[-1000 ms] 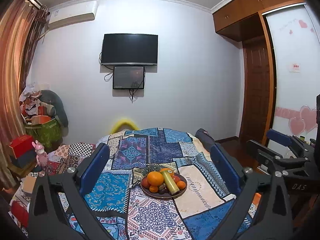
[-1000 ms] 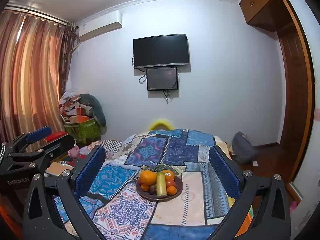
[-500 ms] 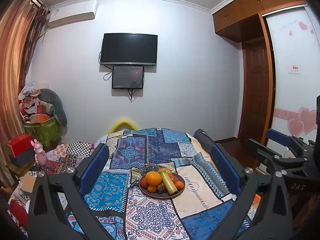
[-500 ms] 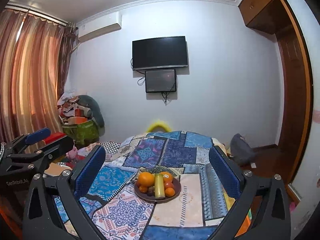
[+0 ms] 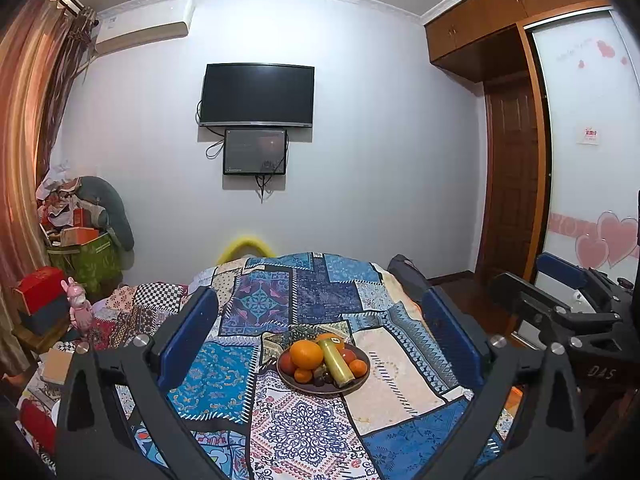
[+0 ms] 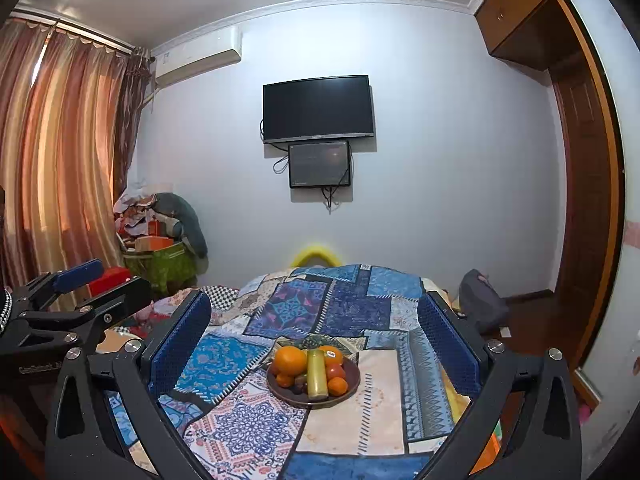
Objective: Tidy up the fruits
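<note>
A dark round bowl [image 5: 352,387] [image 6: 348,394] rests on a patchwork cloth and holds a large orange [image 5: 306,354] [image 6: 289,359], several small oranges and red fruits, and a yellow-green cylinder [image 5: 337,361] [image 6: 316,372]. My left gripper [image 5: 320,332] is open, well short of the bowl, with nothing between its blue pads. My right gripper [image 6: 314,330] is open too, likewise back from the bowl. In each view the other gripper shows at the frame's edge, also open.
The patchwork cloth [image 5: 312,432] covers the whole raised surface. Floor clutter lies left: a green bag [image 5: 90,264], red box [image 5: 38,290], pink toy [image 5: 78,306]. A dark bag [image 6: 482,304] sits on the floor right, near a wooden door [image 5: 514,184].
Both views have tilted slightly, so the bowl sits a little lower in the frames. The bowl and fruits have not moved; both grippers stay open.
</note>
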`<state>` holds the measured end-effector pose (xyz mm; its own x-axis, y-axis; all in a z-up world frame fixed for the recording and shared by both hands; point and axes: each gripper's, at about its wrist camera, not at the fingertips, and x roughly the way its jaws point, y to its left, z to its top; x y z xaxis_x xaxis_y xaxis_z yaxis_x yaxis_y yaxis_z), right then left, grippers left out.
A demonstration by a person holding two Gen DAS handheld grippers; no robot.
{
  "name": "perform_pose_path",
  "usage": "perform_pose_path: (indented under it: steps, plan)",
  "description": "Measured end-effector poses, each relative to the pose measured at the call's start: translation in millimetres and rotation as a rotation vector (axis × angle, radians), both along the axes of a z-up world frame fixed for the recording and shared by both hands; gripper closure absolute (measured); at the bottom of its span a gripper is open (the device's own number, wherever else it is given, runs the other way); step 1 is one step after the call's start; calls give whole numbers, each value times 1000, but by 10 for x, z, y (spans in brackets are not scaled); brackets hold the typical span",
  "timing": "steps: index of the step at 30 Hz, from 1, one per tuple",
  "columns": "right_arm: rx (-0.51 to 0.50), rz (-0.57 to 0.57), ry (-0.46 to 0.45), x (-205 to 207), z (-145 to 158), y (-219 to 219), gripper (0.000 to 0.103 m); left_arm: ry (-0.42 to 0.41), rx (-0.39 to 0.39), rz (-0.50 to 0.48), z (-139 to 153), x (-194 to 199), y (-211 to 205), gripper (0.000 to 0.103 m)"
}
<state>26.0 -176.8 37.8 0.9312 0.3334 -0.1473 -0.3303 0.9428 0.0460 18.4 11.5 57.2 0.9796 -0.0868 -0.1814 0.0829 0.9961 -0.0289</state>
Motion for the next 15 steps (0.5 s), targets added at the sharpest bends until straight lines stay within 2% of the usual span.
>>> perform_pose_path:
  steps: [15]
  plan:
    - [1,0,-6,-2,12,0,0,13,-4,-8,-8,17,-8,0]
